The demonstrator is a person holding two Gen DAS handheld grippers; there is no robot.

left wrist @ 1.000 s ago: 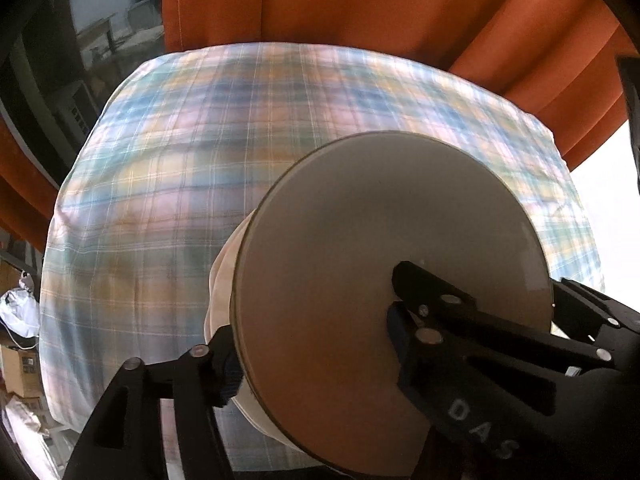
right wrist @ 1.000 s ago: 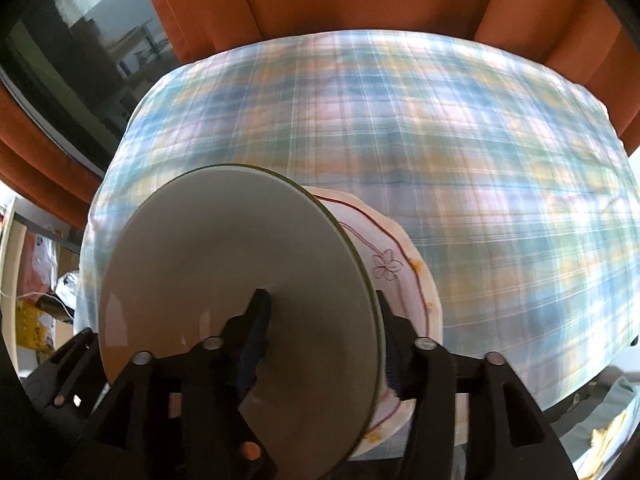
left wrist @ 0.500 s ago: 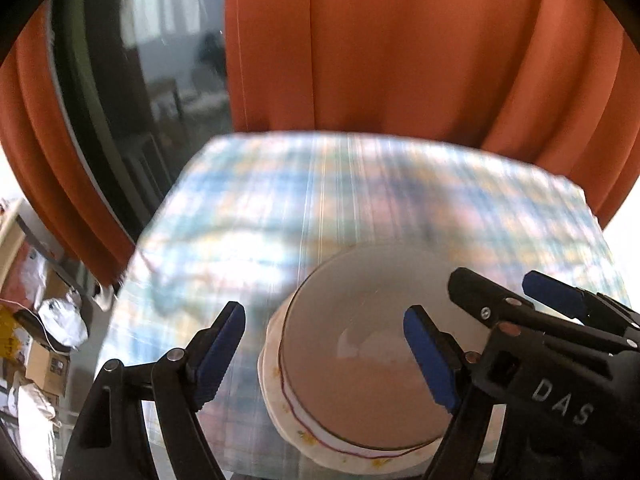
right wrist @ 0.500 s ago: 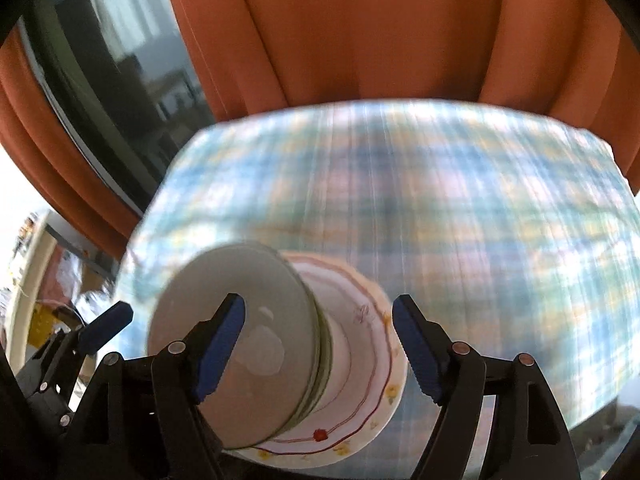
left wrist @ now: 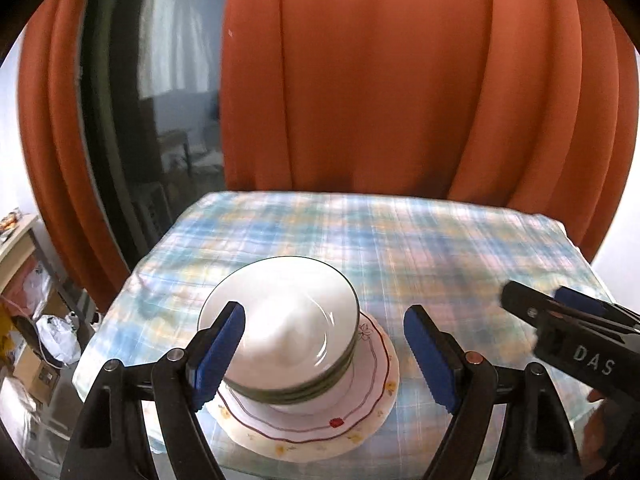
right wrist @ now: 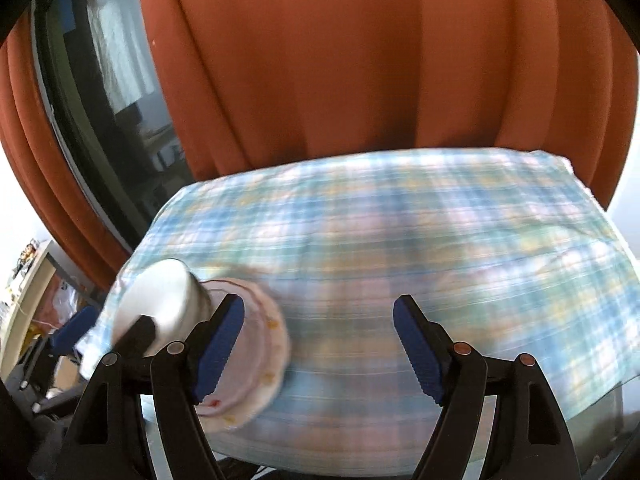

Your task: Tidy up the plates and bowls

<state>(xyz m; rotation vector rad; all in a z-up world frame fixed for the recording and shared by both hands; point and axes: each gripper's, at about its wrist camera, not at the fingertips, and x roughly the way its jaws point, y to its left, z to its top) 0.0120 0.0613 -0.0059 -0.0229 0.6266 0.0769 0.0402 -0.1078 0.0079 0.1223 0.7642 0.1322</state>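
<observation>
A stack of white green-rimmed bowls [left wrist: 280, 332] stands on white floral plates [left wrist: 360, 412] near the front left corner of the plaid-covered table [left wrist: 420, 240]. My left gripper [left wrist: 324, 356] is open and empty, pulled back just in front of the stack. My right gripper [right wrist: 318, 350] is open and empty, to the right of the stack; it also shows at the right of the left wrist view [left wrist: 560, 312]. In the right wrist view the bowls [right wrist: 160, 300] and plates [right wrist: 260, 360] are blurred at the left.
Orange curtains [left wrist: 380, 80] hang behind the table, with a dark window [left wrist: 132, 100] at the left. Boxes and bags [left wrist: 44, 332] sit on the floor to the left of the table. The plaid cloth [right wrist: 440, 260] stretches to the right of the stack.
Both grippers let go of the top bowl and drew back and up from the stack. The bowl now rests on the stack; the right gripper has swung to the right.
</observation>
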